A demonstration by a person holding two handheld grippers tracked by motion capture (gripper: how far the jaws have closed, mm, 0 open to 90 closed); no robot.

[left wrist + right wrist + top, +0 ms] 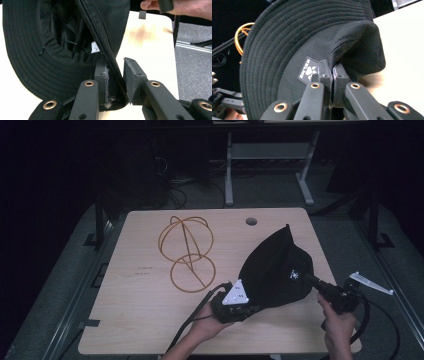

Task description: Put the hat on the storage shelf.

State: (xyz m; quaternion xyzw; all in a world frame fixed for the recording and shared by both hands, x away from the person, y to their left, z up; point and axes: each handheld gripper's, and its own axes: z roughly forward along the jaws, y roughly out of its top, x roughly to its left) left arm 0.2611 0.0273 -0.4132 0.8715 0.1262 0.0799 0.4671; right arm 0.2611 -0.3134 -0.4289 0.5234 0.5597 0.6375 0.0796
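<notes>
Hat: I saw a black bucket hat (274, 270) held up off the right half of the wooden table (145, 320), between my two grippers; its brim stood on edge, one corner pointing away from me.
Left gripper: the left gripper (115, 75) sat at the hat's near-left lower edge; its jaws stood a little apart with the brim's edge running between them; the cloth lay against the left pad (102, 82), and a slim gap showed before the right pad; I could not tell whether it truly gripped.
Right gripper: the right gripper (333, 71) had its jaws pressed together on a fold of the hat's crown, just beside a small white paw-print label (308, 70).
Hands: my left hand (207, 325) and right hand (337, 325) each held a gripper near the table's front edge.
Wire frame: an orange wire frame (186, 251) of joined hoops lay on the table, left of the hat and apart from it.
</notes>
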